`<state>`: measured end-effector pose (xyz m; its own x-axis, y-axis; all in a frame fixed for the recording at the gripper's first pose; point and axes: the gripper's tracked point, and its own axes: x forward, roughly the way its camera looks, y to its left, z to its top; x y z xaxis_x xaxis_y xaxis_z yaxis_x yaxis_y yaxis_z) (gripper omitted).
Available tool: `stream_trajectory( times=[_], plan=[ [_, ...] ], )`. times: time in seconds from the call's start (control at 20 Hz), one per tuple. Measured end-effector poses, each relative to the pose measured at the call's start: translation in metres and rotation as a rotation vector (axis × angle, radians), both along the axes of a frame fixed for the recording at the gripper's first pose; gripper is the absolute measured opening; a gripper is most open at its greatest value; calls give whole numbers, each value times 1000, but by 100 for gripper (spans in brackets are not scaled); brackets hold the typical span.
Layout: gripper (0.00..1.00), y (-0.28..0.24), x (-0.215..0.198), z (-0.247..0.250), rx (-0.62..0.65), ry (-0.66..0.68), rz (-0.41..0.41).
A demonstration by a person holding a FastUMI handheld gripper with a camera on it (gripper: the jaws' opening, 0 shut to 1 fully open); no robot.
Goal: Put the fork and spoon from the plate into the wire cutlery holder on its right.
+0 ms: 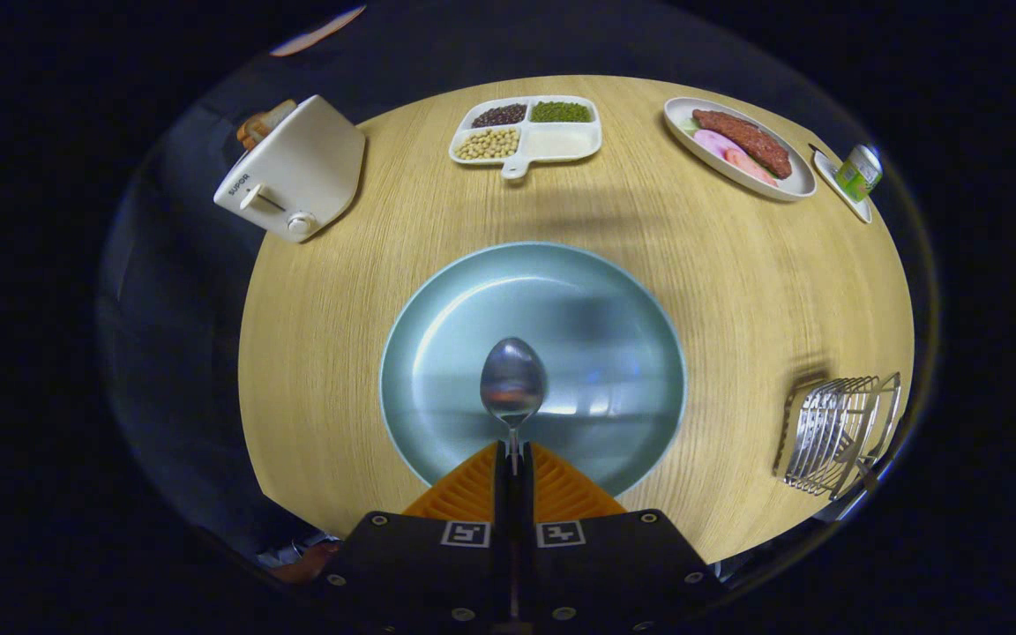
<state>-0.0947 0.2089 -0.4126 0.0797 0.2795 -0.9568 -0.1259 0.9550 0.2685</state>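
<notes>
Right now, my readout from the rig:

Tongs: my gripper [513, 459] has its two fingers pressed together on the thin handle of the spoon [513, 384], so it is clamped on it.
Spoon: its bowl stands out just ahead of the fingertips, over the near part of the plate; I cannot tell whether it touches the plate.
Plate: the round pale blue plate [614, 309] lies just ahead of the fingers; I see no other cutlery in it.
Wire cutlery holder: the wire cutlery holder [839, 432] stands to the right of the fingers, apart from the plate, near the table edge; I cannot make out anything inside it.
Divided tray: the divided tray [527, 130] lies far beyond the plate, with dark beans, green beans and pale beans in three compartments and a fourth that looks bare.
Oval dish: the oval dish [737, 145], beyond and right, holds sliced meat.
Toaster: the toaster [292, 172], beyond and left, has bread in its slot.
Table: everything rests on the wooden table [764, 291].
</notes>
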Motion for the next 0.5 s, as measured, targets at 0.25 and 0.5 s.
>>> stream_trajectory(
  times=[0.25, 0.5],
  plan=[
    [5, -48, 4, 26, 11, -41, -80],
    [5, -124, 8, 63, -25, -106, -172]
  ],
)
